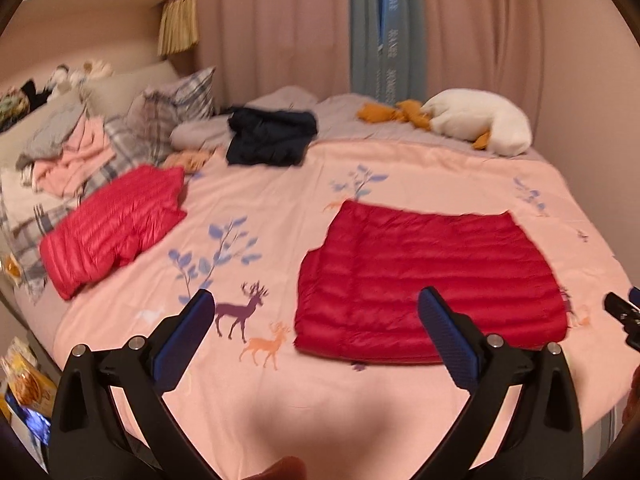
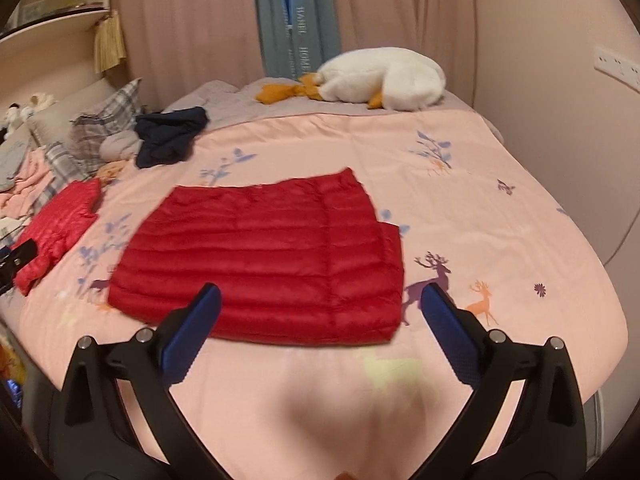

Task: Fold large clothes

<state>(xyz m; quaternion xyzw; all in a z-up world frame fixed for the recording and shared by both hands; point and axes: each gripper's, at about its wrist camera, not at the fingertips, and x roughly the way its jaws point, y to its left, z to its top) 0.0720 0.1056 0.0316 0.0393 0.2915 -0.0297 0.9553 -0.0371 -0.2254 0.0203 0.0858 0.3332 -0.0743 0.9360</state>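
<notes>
Jacket folded flat on bed, both grippers empty

Red jacket lies folded into a flat rectangle on the pink bedspread, near edge of bed. One narrow strip sticks out past the main block along one side, so fold isn't perfectly square.

Left gripper: jaws wide apart, nothing between them, above the bedspread just near of the jacket's near-left corner. Not touching the fabric afaict.

Right gripper: jaws wide apart too, nothing held, near the jacket's near edge. Its left finger overlaps the jacket in view; contact can't be told. Both frames have some motion blur.

Other stuff on bed:
- 2nd red jacket, folded/bunched, far left, well apart from the first.
- Dark navy garment, crumpled, far side.
- White plush goose far right, next to the curtain.
- Plaid pillows + pile of pink/grey clothes far left.
</notes>
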